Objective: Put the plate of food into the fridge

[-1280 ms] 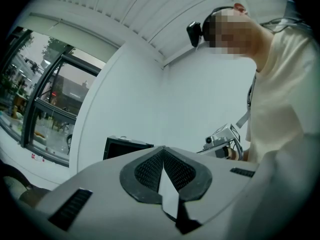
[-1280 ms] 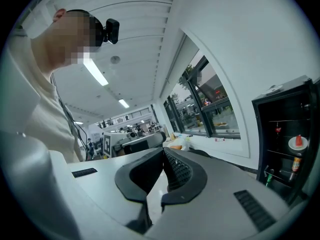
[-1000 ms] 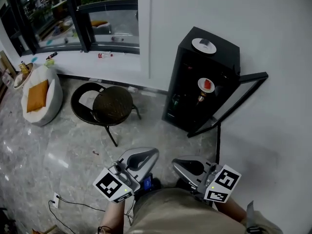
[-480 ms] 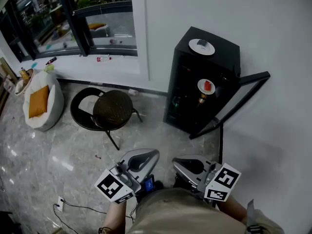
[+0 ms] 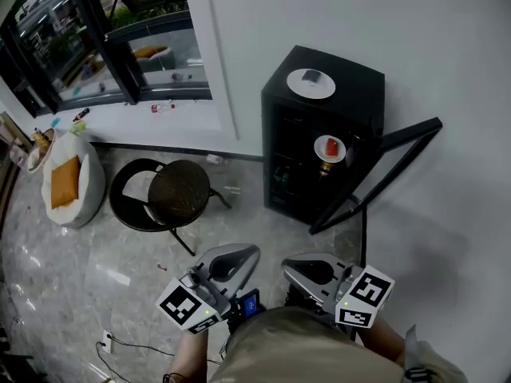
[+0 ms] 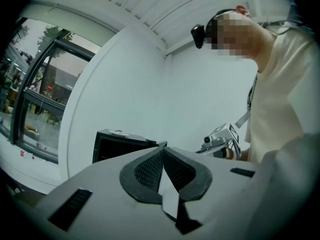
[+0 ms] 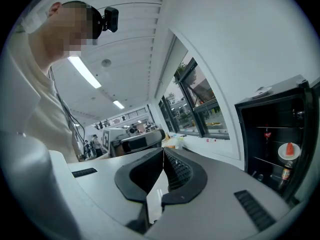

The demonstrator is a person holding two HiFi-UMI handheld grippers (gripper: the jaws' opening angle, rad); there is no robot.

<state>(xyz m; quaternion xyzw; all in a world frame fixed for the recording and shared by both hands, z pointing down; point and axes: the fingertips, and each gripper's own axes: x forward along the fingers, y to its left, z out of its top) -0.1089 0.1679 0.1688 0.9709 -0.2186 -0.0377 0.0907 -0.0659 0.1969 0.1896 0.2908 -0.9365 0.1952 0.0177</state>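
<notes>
Fridge top (image 5: 355,72) holds plate (image 5: 310,83); grippers (image 5: 251,251) (image 5: 287,264) distant.

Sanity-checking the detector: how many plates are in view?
2. One plate sits on top of the fridge; a second plate, with red food, is inside it. The fridge's dark lower part may hide more.

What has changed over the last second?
The fridge and stool sit lower and further left in the head view, so the person seems to have stepped nearer. Nothing was grasped or released. The left gripper and right gripper stay shut and empty; the fridge door stays open.
</notes>
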